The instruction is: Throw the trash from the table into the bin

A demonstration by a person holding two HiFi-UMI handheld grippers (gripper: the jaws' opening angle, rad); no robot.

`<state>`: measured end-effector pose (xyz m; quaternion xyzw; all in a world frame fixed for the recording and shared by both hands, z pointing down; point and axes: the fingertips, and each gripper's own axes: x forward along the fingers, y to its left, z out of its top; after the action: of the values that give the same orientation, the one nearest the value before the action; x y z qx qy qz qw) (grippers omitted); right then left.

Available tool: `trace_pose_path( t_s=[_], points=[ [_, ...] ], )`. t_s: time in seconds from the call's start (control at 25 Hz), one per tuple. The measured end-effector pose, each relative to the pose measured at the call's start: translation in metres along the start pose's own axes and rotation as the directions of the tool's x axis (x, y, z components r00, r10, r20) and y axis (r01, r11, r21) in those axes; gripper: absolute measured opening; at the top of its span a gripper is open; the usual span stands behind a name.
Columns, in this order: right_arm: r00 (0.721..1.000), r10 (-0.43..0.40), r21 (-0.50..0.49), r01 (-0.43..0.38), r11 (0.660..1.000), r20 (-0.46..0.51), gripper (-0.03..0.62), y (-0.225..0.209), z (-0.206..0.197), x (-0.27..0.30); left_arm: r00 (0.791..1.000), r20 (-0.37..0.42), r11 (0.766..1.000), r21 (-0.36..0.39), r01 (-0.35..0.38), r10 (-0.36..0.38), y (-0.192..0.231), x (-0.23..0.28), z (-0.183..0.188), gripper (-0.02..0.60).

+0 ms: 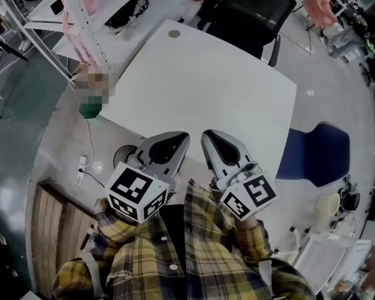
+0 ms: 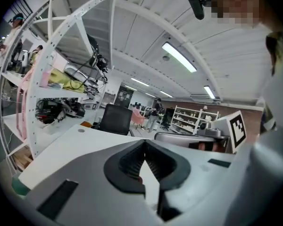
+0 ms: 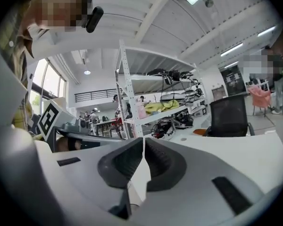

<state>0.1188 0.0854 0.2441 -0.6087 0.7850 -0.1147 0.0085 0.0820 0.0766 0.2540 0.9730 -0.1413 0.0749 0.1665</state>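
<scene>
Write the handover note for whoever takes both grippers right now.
The left gripper is shut and empty, held near the person's chest.
The right gripper is shut and empty, beside it.
The table shows no trash in the head view, only a small round disc near its far edge.
The bin cannot be made out for sure; a green thing by the table's left edge may belong to it.
Done: the table looks cleared.
Left: probably nothing; check the near edge hidden behind the grippers.
</scene>
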Motion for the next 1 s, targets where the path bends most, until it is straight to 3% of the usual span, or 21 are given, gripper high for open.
trace_pose_path(
  t_s=[0.16, 0.36, 0.6, 1.0],
  points=[
    [0.994, -0.105, 0.047, 0.104, 0.993, 0.023, 0.002, -0.022, 0.001, -0.033, 0.994, -0.032, 0.992, 0.053, 0.111, -0.109, -0.032, 0.014, -0.003, 0.008],
    [0.985, -0.172, 0.091, 0.170, 0.981, 0.016, -0.002, -0.032, 0.002, -0.046, 0.984, -0.054, 0.983, 0.062, 0.175, -0.172, -0.041, 0.023, 0.000, 0.008],
    [0.978, -0.206, 0.082, 0.207, 0.975, -0.009, -0.002, -0.035, 0.004, -0.042, 0.979, -0.064, 0.980, 0.039, 0.197, -0.195, -0.036, 0.028, 0.005, 0.008],
    [0.982, -0.178, 0.072, 0.183, 0.981, -0.065, -0.002, -0.039, -0.007, -0.030, 0.977, -0.078, 0.979, 0.032, 0.199, -0.197, -0.023, 0.039, 0.000, 0.008]
  ],
)
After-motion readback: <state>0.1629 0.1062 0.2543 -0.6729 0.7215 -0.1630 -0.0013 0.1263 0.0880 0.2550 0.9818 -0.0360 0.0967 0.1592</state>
